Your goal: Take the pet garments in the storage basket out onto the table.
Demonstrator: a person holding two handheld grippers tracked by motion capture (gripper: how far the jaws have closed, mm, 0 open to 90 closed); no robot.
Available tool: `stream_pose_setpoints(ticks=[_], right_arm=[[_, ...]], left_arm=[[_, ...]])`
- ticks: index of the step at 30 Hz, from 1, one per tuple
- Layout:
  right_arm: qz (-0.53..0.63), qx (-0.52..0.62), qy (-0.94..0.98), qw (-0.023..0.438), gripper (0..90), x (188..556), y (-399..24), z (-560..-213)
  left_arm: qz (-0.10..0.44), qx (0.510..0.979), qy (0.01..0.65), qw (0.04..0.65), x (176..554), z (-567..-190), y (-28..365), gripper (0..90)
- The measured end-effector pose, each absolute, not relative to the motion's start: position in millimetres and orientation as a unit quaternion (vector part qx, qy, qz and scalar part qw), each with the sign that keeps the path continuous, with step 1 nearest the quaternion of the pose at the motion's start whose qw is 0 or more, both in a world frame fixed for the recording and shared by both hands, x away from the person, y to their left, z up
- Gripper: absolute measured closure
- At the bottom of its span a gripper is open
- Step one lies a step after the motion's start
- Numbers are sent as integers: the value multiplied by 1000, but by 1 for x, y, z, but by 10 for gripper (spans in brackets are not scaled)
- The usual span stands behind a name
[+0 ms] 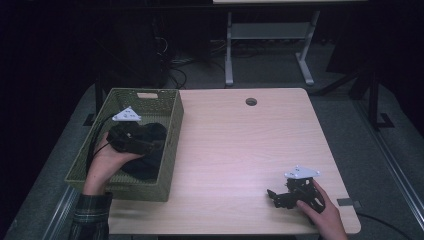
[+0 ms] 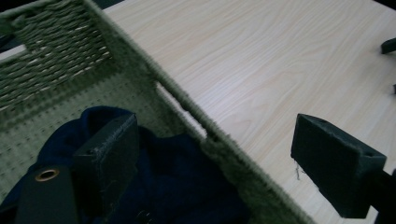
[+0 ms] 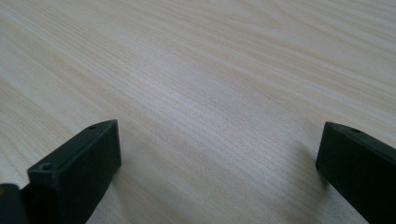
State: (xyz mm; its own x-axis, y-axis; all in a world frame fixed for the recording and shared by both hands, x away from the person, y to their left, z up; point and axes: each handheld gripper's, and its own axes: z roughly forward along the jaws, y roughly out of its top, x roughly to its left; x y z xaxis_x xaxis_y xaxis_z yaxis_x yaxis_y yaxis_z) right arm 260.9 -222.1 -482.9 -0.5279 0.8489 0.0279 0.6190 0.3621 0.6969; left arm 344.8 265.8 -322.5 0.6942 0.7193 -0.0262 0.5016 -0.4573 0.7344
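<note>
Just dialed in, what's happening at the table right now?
A person holds a gripper in each hand. The left gripper hangs open over the green woven basket, one jaw above the dark blue cloth lying inside, the other past the basket wall over the table. Nothing is gripped. The right gripper rests open on the bare tabletop near the front right corner.

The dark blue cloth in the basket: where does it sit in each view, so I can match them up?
High view: the dark blue cloth lies inside the green woven basket, at left, under the left gripper.
Left gripper view: cloth at bottom left, below the basket wall.
Right gripper view: not in it; just the tabletop.
Shared landmark: the light wood tabletop.
</note>
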Motion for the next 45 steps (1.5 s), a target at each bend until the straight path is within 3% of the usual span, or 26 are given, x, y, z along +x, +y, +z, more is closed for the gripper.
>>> stream_pose_setpoints(ticks=[19, 45], right_arm=[[335, 455, 807, 171, 0, 261, -222, -483], [335, 455, 807, 171, 0, 261, -222, -483]], left_arm=[[173, 835, 404, 330, 360, -345, 307, 148], [125, 864, 416, 257, 386, -399, 298, 136]])
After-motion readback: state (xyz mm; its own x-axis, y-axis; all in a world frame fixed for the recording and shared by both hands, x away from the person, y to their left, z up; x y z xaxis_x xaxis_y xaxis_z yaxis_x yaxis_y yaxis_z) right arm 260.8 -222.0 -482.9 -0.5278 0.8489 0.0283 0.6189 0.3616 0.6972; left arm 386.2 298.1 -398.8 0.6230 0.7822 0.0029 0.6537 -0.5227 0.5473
